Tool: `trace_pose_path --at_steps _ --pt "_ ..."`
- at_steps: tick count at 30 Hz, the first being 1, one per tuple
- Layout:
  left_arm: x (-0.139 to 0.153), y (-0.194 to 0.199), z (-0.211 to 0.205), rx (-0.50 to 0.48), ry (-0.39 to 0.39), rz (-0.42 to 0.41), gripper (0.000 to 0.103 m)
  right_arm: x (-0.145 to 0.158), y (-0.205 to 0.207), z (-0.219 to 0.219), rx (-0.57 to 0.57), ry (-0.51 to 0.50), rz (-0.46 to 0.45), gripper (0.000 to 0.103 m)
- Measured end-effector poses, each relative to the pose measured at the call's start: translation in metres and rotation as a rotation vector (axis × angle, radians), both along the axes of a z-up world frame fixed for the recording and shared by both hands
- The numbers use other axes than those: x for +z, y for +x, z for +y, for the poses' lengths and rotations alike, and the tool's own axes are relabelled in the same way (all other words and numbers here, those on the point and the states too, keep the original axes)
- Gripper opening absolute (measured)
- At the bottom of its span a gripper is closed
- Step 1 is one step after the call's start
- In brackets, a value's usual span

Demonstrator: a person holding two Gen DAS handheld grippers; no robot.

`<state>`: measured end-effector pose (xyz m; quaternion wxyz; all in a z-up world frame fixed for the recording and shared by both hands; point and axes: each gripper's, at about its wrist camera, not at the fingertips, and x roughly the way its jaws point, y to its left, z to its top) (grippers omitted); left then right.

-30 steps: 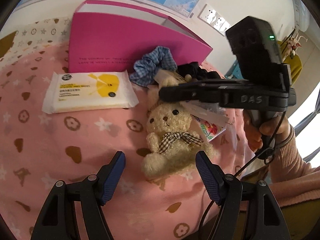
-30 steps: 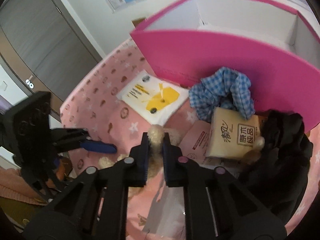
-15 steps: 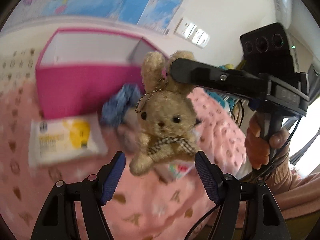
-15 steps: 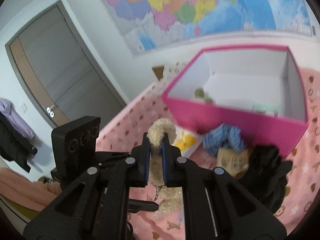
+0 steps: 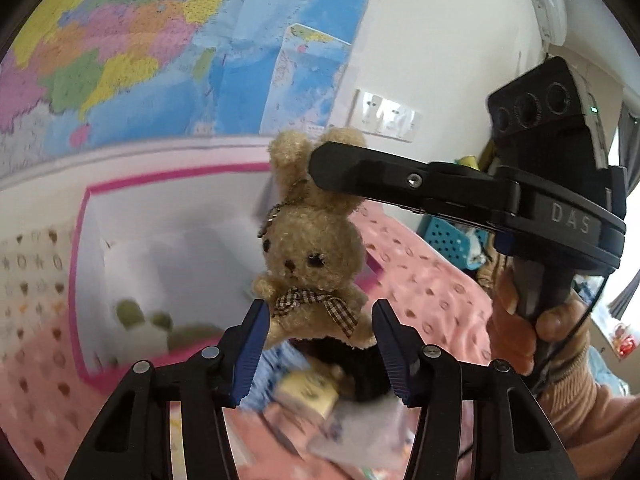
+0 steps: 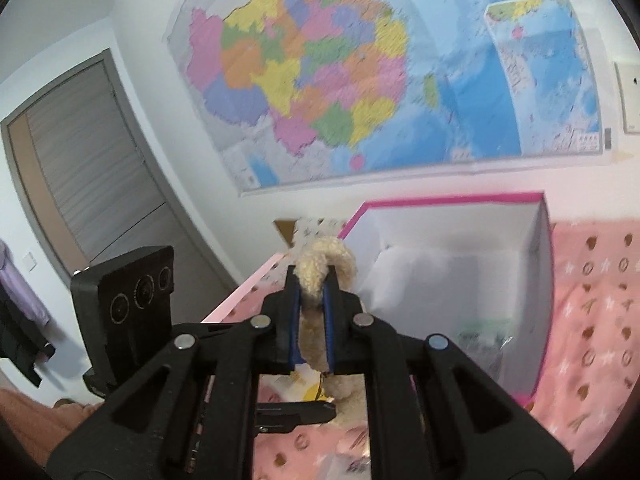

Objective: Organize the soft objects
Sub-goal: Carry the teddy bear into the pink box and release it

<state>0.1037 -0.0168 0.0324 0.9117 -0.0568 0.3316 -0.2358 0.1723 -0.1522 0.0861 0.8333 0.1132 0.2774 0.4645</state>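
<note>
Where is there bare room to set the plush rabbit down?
Inside the pink box, the white floor toward its far wall is mostly bare; small items sit near its front wall. The bedspread right of the box is free. In front is clutter.

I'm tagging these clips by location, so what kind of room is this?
Probably a bedroom at home: a pink patterned bedspread, a big wall map, a door with clothes hanging beside it, and a pink storage box.

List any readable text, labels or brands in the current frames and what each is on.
"DAS": raised letters on the right gripper's black body, seen from the left wrist view.
Wall map: print too blurred to read.
Yellowish packet below the plush bunny: print blurred, unreadable.
Nothing else legible.
</note>
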Motion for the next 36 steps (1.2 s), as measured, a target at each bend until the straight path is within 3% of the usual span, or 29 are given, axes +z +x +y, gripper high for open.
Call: trace_pose_path --at_steps 8,13,15,18,21,27,29,36 --pt "-0.005 0.051 0.003 0.058 0.035 0.064 0.054 -0.014 0.048 -0.010 -0.082 0.032 0.058 0.012" --pt "-0.026 0.072 -0.004 0.089 0.069 0.132 0.054 -0.044 0.070 -0.016 -0.132 -0.021 0.125 0.015" --pt "-0.037 0.073 -0.006 0.104 0.082 0.149 0.054 -0.058 0.075 -0.021 -0.196 -0.095 0.143 0.017" --pt "-0.045 0.066 -0.007 0.113 0.091 0.151 0.054 -0.070 0.076 -0.030 -0.274 -0.189 0.142 0.027" --pt "-0.045 0.055 -0.006 0.113 0.090 0.130 0.055 -0.072 0.070 -0.041 -0.290 -0.191 0.126 0.029" --pt "-0.033 0.032 -0.003 0.095 0.057 0.060 0.055 -0.068 0.045 -0.062 -0.262 -0.162 0.122 0.039" --pt "-0.028 0.018 -0.001 0.082 0.043 0.031 0.056 -0.069 0.035 -0.068 -0.246 -0.159 0.125 0.047" --pt "-0.020 -0.009 -0.002 0.029 -0.003 -0.003 0.058 -0.078 -0.001 -0.082 -0.192 -0.182 0.152 0.052"
